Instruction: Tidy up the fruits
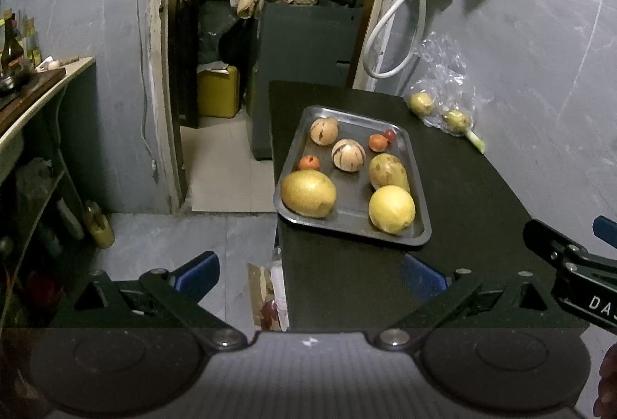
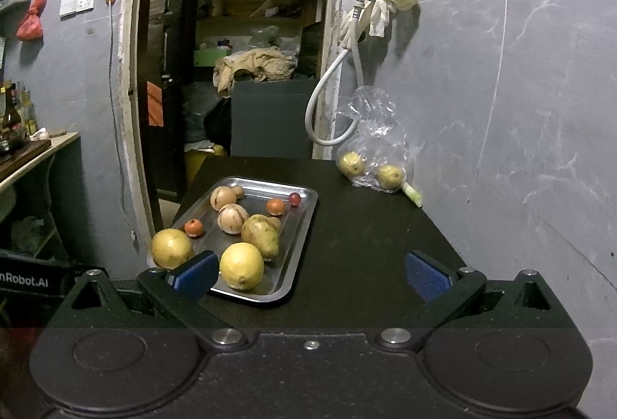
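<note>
Worktop point(image 2: 366, 245): dark, set against a grey wall beside an open doorway.
Tray point(image 2: 304, 214): steel, lying on the left part of the worktop, its near left corner at the worktop's edge.
Fruit on the tray: a yellow citrus point(image 2: 241, 265) at the near end, a large yellow-brown fruit point(image 2: 171, 248) at the near left corner, a pear point(image 2: 261, 234) just behind the citrus, two pale striped fruits point(image 2: 232, 218) in the middle and far left, two small orange fruits point(image 2: 275, 206) and one small red one point(image 2: 294, 199) at the far end.
Bag point(image 2: 376, 133): clear plastic, at the far right of the worktop against the wall, with two yellow-green fruits point(image 2: 389, 176) inside; possibly pears, the plastic blurs them.
Left gripper point(image 1: 308, 276): fingers spread wide, empty, held above the near left edge of the worktop, well short of the tray.
Right gripper point(image 2: 310, 274): fingers spread wide, empty, above the near end of the worktop; its left pad point(image 2: 196, 274) shows in front of the tray's near corner.
</note>
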Demonstrator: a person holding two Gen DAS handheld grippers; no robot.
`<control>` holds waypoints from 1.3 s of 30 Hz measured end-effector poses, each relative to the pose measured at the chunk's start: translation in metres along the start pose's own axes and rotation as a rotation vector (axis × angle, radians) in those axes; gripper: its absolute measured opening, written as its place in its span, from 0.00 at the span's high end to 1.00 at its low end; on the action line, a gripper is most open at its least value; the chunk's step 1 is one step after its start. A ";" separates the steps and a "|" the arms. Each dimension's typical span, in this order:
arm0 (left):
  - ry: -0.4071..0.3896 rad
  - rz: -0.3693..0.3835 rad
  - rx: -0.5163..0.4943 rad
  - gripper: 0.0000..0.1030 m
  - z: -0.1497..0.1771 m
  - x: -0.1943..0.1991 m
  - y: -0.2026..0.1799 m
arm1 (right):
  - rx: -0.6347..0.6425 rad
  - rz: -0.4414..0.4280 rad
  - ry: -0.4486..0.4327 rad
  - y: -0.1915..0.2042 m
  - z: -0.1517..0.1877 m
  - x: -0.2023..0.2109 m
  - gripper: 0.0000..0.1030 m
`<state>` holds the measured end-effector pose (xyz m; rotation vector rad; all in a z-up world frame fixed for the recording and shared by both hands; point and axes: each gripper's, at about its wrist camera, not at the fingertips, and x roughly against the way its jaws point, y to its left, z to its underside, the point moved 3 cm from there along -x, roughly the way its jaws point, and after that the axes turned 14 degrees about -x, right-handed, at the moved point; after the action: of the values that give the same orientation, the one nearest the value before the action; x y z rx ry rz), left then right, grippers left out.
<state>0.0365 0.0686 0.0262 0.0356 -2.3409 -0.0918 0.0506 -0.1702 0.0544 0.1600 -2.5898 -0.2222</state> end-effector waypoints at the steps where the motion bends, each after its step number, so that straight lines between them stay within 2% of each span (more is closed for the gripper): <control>1: 0.001 0.002 0.001 0.01 0.002 0.001 0.000 | -0.001 -0.003 -0.001 0.000 0.001 0.002 0.01; 23: 0.009 -0.010 -0.021 0.01 0.027 0.016 -0.014 | -0.023 -0.021 0.053 -0.012 0.019 0.019 0.01; 39: 0.001 -0.023 0.024 0.01 0.038 0.024 -0.015 | -0.019 -0.011 0.123 -0.026 0.032 0.022 0.01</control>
<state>-0.0071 0.0547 0.0159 0.0748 -2.3405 -0.0754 0.0175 -0.1954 0.0335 0.1751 -2.4640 -0.2330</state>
